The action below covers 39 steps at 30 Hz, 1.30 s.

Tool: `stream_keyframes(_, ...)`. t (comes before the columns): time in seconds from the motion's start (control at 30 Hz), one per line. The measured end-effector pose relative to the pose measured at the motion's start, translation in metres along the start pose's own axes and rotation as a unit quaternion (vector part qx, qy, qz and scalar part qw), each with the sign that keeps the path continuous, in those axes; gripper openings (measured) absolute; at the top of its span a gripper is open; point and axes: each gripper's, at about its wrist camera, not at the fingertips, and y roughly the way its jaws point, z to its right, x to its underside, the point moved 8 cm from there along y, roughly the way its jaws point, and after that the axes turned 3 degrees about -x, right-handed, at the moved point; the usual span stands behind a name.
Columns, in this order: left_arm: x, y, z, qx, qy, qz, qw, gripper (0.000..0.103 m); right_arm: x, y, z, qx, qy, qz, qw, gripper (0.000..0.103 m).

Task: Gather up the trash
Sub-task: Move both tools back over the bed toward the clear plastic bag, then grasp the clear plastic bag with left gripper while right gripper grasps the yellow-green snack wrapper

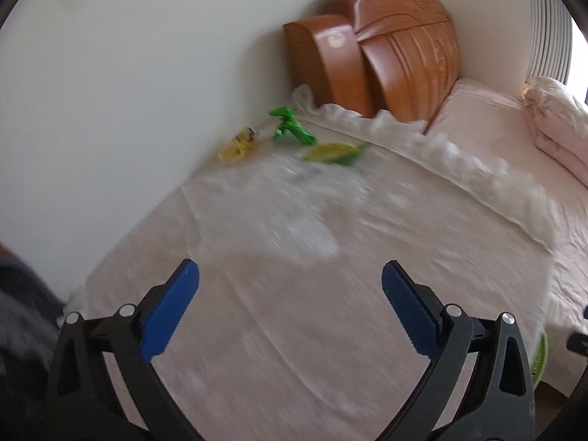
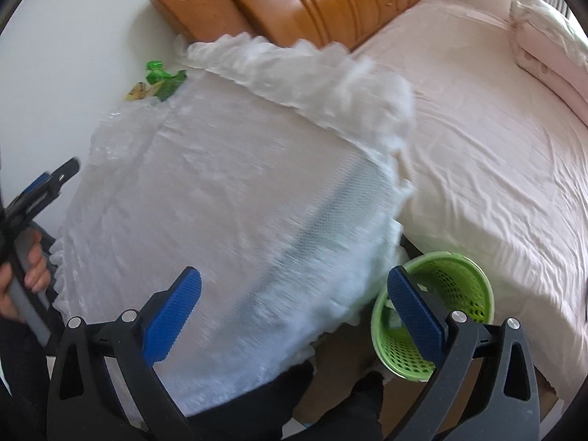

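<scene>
Three wrappers lie at the far end of a table covered by a white lace cloth [image 1: 294, 312], near the wall: a yellow one [image 1: 238, 144], a green one [image 1: 292, 125] and a yellow-green one [image 1: 336, 152]. They show small in the right wrist view, green [image 2: 161, 73] and yellow [image 2: 137, 92]. A green perforated basket [image 2: 433, 312] stands on the floor between table and bed. My left gripper [image 1: 290, 275] is open and empty above the cloth; it also shows at the left edge of the right wrist view [image 2: 44, 187]. My right gripper [image 2: 294, 283] is open and empty, its right finger over the basket.
A bed with a pink sheet [image 2: 496, 147] lies right of the table, with folded bedding [image 2: 551, 36] at its far side. A carved wooden headboard [image 1: 404, 55] stands against the wall. A white wall [image 1: 128, 92] borders the table's left side.
</scene>
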Motion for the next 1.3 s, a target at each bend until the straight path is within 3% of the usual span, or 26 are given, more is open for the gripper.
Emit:
stream_keyframes(0.17,-0.024,0.06,-0.01,0.01,0.029,-0.01,0.9995,0.095,-0.022,0.019,-0.04,-0.003,-0.01,-0.004,1.0,0.101)
stream_keyframes(0.33,-0.029,0.113,-0.003,0.045,0.052,-0.042,0.9967,0.095,-0.035,0.03,-0.064,0.002,-0.02,-0.008,1.0,0.101)
stream_keyframes(0.4,-0.027,0.122,0.001,0.058,0.051,-0.045,0.996,0.086,-0.039,0.035,-0.068,0.004,-0.021,-0.011,1.0,0.101)
stream_keyframes(0.47,-0.021,0.128,0.003,0.065,0.046,-0.05,0.9955,0.063,-0.041,0.038,-0.072,0.003,-0.023,-0.016,1.0,0.101)
stream_keyframes(0.57,-0.011,0.131,0.003,0.076,0.034,-0.057,0.9949,0.041,-0.048,0.047,-0.079,0.005,-0.04,-0.022,0.999,0.101)
stream_keyframes(0.67,-0.003,0.127,0.0,0.087,0.012,-0.06,0.9944,0.029,-0.062,0.053,-0.09,0.007,-0.074,-0.023,0.997,0.101)
stream_keyframes(0.8,0.004,0.113,-0.01,0.085,-0.013,-0.053,0.9948,0.024,-0.093,0.061,-0.113,0.014,-0.15,-0.012,0.989,0.101)
stream_keyframes(0.93,0.015,0.086,-0.028,0.087,-0.054,-0.04,0.9939,0.024,-0.133,0.072,-0.147,0.02,-0.24,0.018,0.97,0.101)
stream_keyframes(1.07,0.031,0.056,-0.051,0.074,-0.093,-0.03,0.9925,0.024,-0.177,0.1,-0.192,0.023,-0.335,0.034,0.941,0.1)
stream_keyframes(1.23,0.058,0.023,-0.076,0.052,-0.131,-0.031,0.9895,0.025,-0.211,0.163,-0.235,0.043,-0.439,0.008,0.897,0.1)
stream_keyframes(1.3,0.068,0.017,-0.084,0.044,-0.145,-0.035,0.9878,0.024,-0.218,0.185,-0.24,0.063,-0.455,-0.003,0.888,0.095)
